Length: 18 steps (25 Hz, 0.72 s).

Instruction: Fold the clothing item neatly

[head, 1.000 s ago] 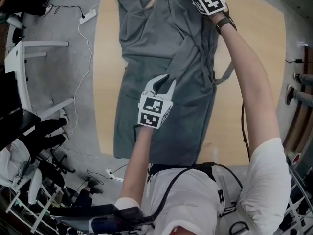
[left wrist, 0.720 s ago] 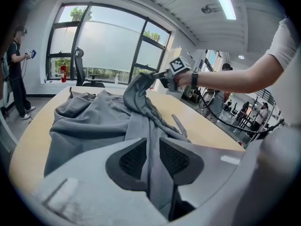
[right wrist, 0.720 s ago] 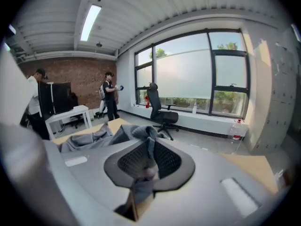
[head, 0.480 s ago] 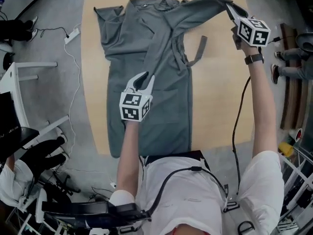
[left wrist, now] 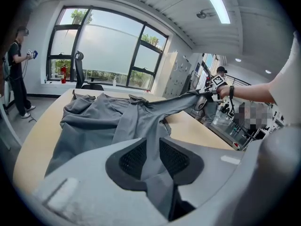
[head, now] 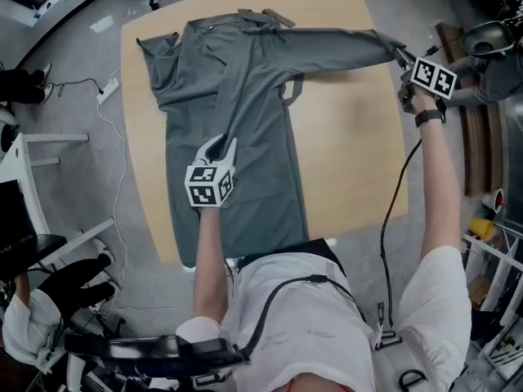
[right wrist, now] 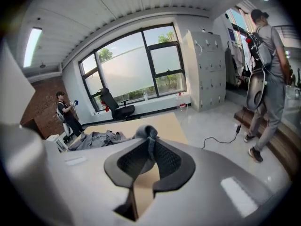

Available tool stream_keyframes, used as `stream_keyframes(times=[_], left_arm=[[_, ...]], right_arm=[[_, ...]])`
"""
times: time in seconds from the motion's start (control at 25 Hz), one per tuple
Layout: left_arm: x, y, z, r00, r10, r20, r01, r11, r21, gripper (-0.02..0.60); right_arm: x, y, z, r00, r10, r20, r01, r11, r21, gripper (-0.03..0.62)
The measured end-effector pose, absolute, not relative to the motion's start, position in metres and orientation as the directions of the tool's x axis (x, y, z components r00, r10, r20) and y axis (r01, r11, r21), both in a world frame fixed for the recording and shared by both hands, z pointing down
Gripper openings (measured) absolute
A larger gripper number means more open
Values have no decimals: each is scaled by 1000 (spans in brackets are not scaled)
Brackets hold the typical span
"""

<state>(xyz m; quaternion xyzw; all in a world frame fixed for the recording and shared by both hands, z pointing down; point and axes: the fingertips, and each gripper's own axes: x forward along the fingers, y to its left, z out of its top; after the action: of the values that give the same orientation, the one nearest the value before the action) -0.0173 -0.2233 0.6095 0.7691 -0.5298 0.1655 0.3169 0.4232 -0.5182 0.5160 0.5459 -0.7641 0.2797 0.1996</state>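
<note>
Left tool (head: 219, 144) and right tool (head: 401, 55) pinch grey garment (head: 245, 96).

A pale wooden bench (head: 351, 153) with rounded corners carries one grey garment (head: 253, 96). It is spread lengthwise over the left half and reaches the near edge. One sleeve (head: 343, 43) stretches toward the far right corner.

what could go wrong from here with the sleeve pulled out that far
The right gripper pinches only the tip of the sleeve, which is stretched taut, so it may slip free.
That tip sits at the edge of the table; if released there it might hang off.
The left gripper pinches a ridge of the garment; more pull could drag it askew.
</note>
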Motion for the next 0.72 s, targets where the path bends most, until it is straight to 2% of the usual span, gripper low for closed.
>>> stream_keyframes(times=[0.16, 0.4, 0.56, 0.72], left_arm=[[-17, -214, 603, 372, -719, 587, -924, -226, 309, 92], [-49, -186, 583, 305, -777, 551, -933, -129, 336, 92], [-80, -154, 577, 237, -804, 546, -944, -58, 324, 92], [-106, -109, 588, 176, -811, 558, -940, 30, 340, 92]], right_arm=[[377, -499, 528, -442, -688, 575, -893, 278, -354, 43], [210, -449, 495, -689, -610, 392, -703, 429, -567, 43], [72, -388, 468, -837, -462, 292, -528, 546, -651, 40], [-47, -304, 479, -912, -298, 281, -409, 617, -673, 43]])
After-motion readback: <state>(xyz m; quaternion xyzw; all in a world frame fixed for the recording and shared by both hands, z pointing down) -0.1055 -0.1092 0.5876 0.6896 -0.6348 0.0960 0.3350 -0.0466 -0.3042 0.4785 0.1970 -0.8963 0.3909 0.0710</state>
